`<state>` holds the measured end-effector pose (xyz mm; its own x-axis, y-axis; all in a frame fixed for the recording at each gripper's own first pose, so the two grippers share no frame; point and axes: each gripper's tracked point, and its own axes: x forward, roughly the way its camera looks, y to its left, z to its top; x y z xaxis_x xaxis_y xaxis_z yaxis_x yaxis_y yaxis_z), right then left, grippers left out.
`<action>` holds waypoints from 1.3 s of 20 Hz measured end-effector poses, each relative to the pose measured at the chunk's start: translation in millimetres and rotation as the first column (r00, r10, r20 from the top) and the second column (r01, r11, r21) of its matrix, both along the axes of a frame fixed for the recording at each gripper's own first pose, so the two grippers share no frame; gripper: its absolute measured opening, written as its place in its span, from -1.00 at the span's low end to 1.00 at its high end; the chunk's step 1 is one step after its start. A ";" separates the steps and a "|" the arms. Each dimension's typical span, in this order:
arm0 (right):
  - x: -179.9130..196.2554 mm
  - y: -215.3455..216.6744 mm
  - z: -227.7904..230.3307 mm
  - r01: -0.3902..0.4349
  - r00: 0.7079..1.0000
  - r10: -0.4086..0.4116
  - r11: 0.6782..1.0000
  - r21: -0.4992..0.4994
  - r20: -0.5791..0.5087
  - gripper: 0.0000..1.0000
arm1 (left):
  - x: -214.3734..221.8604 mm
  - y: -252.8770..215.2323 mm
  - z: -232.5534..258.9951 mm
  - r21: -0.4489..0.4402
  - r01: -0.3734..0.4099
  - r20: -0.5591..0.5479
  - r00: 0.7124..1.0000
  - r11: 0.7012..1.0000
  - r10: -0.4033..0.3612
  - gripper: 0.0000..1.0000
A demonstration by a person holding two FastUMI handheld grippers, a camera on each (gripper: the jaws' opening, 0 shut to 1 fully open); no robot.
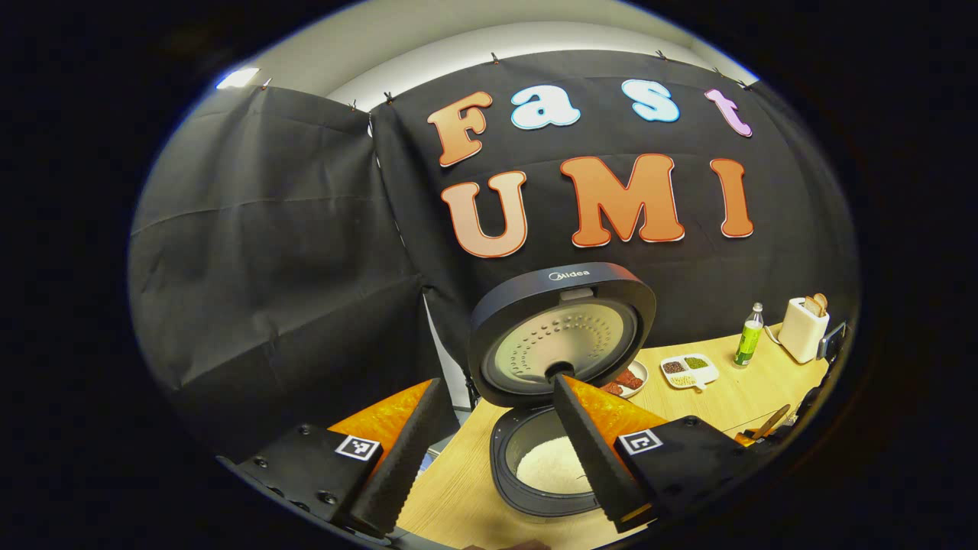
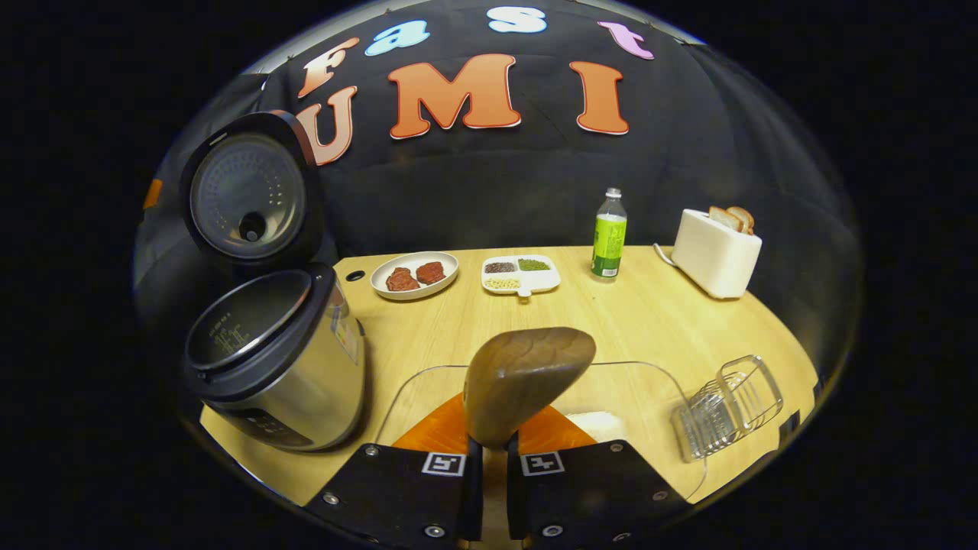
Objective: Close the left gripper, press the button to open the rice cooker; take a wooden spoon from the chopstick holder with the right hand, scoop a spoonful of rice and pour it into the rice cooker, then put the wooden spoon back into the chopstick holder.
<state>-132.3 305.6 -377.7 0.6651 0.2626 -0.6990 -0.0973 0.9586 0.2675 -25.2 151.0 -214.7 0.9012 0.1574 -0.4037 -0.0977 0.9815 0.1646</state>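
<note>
The rice cooker (image 1: 535, 489) stands open, its lid (image 1: 561, 332) raised, with white rice (image 1: 554, 466) lying in the pot. My left gripper (image 1: 500, 382) hovers just above and before it, open, with nothing between the fingers. In the right gripper view the cooker (image 2: 275, 367) stands at the left, lid (image 2: 248, 191) up. My right gripper (image 2: 489, 451) is shut on the handle of the wooden spoon (image 2: 527, 378), whose bowl points up with its back to the camera, over a clear container (image 2: 657, 382) holding rice (image 2: 603, 424). The wire chopstick holder (image 2: 726, 405) sits at the right.
On the wooden table (image 2: 626, 313) toward the back stand a plate of red meat (image 2: 414, 275), a white divided dish of grains (image 2: 519, 275), a green-labelled bottle (image 2: 609, 237) and a white toaster (image 2: 714, 252) with bread in it. The black cloth wall closes the back.
</note>
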 end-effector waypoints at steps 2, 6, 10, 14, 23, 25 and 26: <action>-1.1 9.9 -0.3 -0.005 0.999 0.007 0.999 0.053 -0.039 -0.76 | -2.4 6.6 -2.2 0.003 -0.006 -0.007 1.000 1.000 0.006 0.77; 5.3 2.4 -9.5 0.088 0.986 -0.062 0.981 0.172 -0.153 -0.75 | -5.1 17.3 -2.7 0.002 -0.016 -0.018 1.000 1.000 0.016 0.77; 5.0 -0.7 -19.5 0.198 0.955 -0.115 0.933 0.302 -0.272 -0.76 | -3.2 19.6 -1.8 0.009 -0.009 -0.018 1.000 1.000 0.010 0.77; 4.8 -0.5 -23.1 0.258 0.929 -0.103 0.870 0.421 -0.356 -0.75 | -1.3 14.3 -1.3 0.017 0.000 -0.020 1.000 1.000 0.000 0.77; 11.8 -11.3 -19.1 0.375 0.883 -0.086 0.722 0.581 -0.462 -0.75 | 10.3 -11.7 5.0 0.015 0.016 -0.012 1.000 1.000 -0.016 0.95; 16.0 -20.7 -16.5 0.403 0.875 -0.093 0.683 0.609 -0.475 -0.76 | 12.6 -19.3 5.3 0.009 0.020 -0.012 1.000 1.000 -0.020 0.95; 16.0 -26.0 -13.4 0.417 0.871 -0.093 0.660 0.625 -0.483 -0.76 | 14.1 -23.3 5.8 0.003 0.022 -0.011 1.000 1.000 -0.022 0.95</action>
